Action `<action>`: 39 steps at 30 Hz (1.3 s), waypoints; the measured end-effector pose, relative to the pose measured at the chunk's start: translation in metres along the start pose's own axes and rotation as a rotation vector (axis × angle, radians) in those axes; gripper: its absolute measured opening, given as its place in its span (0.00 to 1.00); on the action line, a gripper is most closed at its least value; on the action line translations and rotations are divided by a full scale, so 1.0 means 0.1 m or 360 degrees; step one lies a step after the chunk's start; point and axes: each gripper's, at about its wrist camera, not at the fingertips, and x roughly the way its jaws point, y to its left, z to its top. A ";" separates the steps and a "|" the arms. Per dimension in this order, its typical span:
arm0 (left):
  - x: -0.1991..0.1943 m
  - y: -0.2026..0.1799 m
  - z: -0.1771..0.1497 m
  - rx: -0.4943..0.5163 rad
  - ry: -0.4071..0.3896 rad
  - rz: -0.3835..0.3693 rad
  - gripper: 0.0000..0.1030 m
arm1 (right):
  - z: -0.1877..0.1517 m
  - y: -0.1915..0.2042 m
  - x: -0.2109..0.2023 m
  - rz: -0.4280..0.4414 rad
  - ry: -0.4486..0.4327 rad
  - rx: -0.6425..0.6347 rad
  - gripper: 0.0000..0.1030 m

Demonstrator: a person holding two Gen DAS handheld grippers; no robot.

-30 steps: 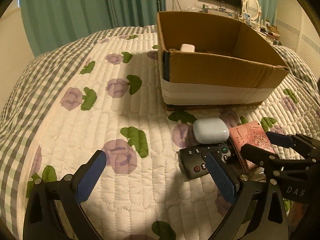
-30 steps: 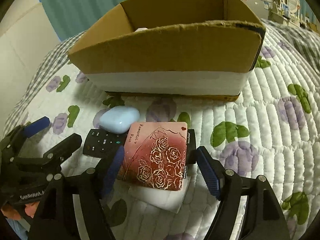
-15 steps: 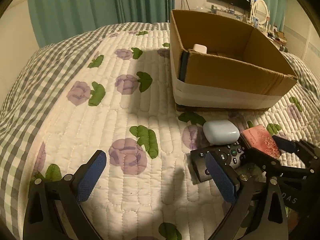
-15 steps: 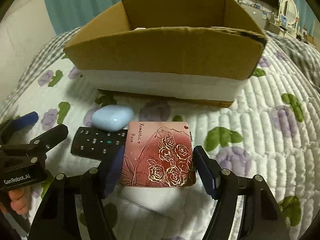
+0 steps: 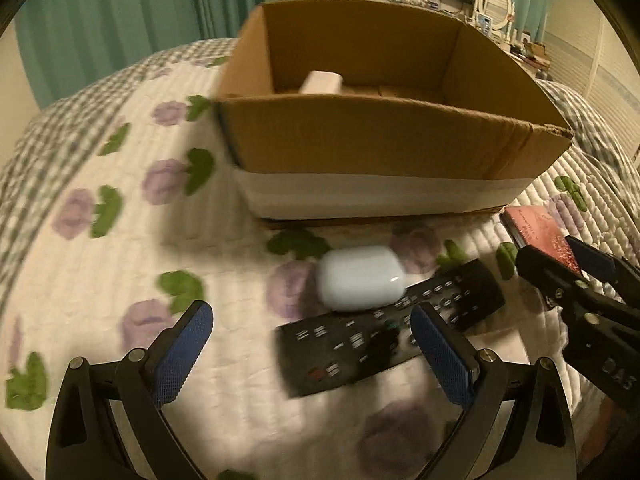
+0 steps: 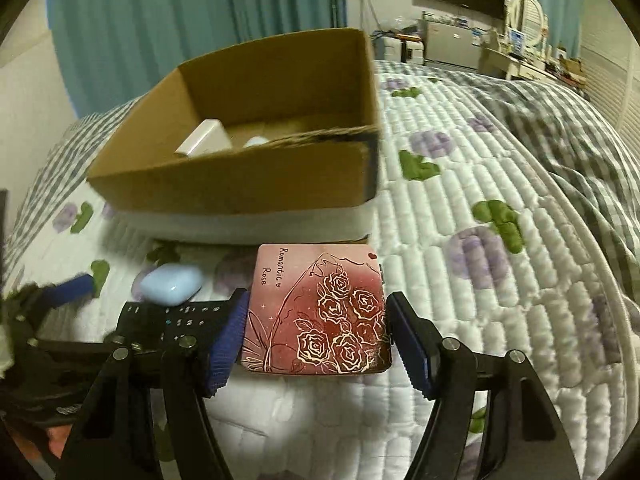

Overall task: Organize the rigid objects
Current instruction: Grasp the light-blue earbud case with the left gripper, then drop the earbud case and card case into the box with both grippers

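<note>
My right gripper (image 6: pixel 314 340) is shut on a pink rose-printed case (image 6: pixel 320 308) and holds it raised above the quilt in front of an open cardboard box (image 6: pixel 240 184); the case also shows in the left wrist view (image 5: pixel 540 236). My left gripper (image 5: pixel 312 356) is open and empty over a black remote (image 5: pixel 384 332), with a pale blue earbud case (image 5: pixel 360 278) just beyond it. The remote (image 6: pixel 172 316) and earbud case (image 6: pixel 170 282) lie left of the pink case. A white block (image 6: pixel 204 142) lies inside the box (image 5: pixel 380 136).
The quilted floral bedspread (image 6: pixel 500 280) covers the bed, with a checked blanket (image 6: pixel 568 128) at the right. Teal curtains (image 5: pixel 140 20) hang behind. A dresser with a mirror (image 6: pixel 528 12) stands far back right.
My right gripper has closed on the pink case and lifted it off the bed, toward the box. My left gripper has moved right and forward over the remote, staying open.
</note>
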 end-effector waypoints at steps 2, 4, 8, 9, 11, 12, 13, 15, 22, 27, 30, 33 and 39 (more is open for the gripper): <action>0.08 -0.05 0.04 0.0005 0.0002 0.0002 0.96 | 0.00 -0.01 -0.02 -0.0015 -0.0004 -0.0008 0.67; 0.13 -0.08 0.08 0.0003 -0.0013 0.0012 0.94 | 0.01 -0.01 -0.01 -0.0024 0.0002 -0.0014 0.67; 0.27 -0.09 0.16 -0.0042 0.0036 -0.0104 0.53 | 0.01 0.06 0.05 -0.0042 0.0022 -0.0059 0.67; 0.29 -0.09 0.17 -0.0047 0.0041 -0.0116 0.52 | 0.01 0.08 0.07 -0.0043 0.0025 -0.0064 0.67; 0.29 -0.10 0.16 -0.0036 0.0023 -0.0108 0.52 | 0.00 0.07 0.07 -0.0037 0.0023 -0.0058 0.67; 0.27 -0.09 0.16 -0.0030 0.0015 -0.0111 0.51 | 0.00 0.07 0.06 -0.0032 0.0018 -0.0051 0.67; 0.25 -0.08 0.15 -0.0033 0.0009 -0.0118 0.51 | 0.00 0.06 0.05 -0.0029 0.0014 -0.0046 0.67; 0.15 -0.08 0.10 -0.0040 -0.0006 -0.0142 0.51 | -0.01 0.06 0.01 -0.0023 0.0012 -0.0041 0.67; -0.34 -0.05 0.03 -0.0038 -0.0124 -0.0137 0.51 | 0.04 0.14 -0.34 -0.0033 -0.0074 -0.0112 0.67; -0.75 -0.05 0.06 -0.0003 -0.0215 -0.0104 0.51 | 0.10 0.12 -0.69 -0.0029 -0.0158 -0.0120 0.67; -0.97 -0.08 0.17 0.0002 -0.0268 -0.0095 0.51 | 0.18 0.11 -0.89 -0.0022 -0.0208 -0.0131 0.67; -1.18 -0.11 0.30 0.0016 -0.0350 -0.0086 0.51 | 0.33 0.11 -1.10 -0.0009 -0.0275 -0.0144 0.67; -1.41 -0.06 0.69 -0.0004 -0.0455 -0.0086 0.51 | 0.82 0.14 -1.30 0.0029 -0.0383 -0.0209 0.67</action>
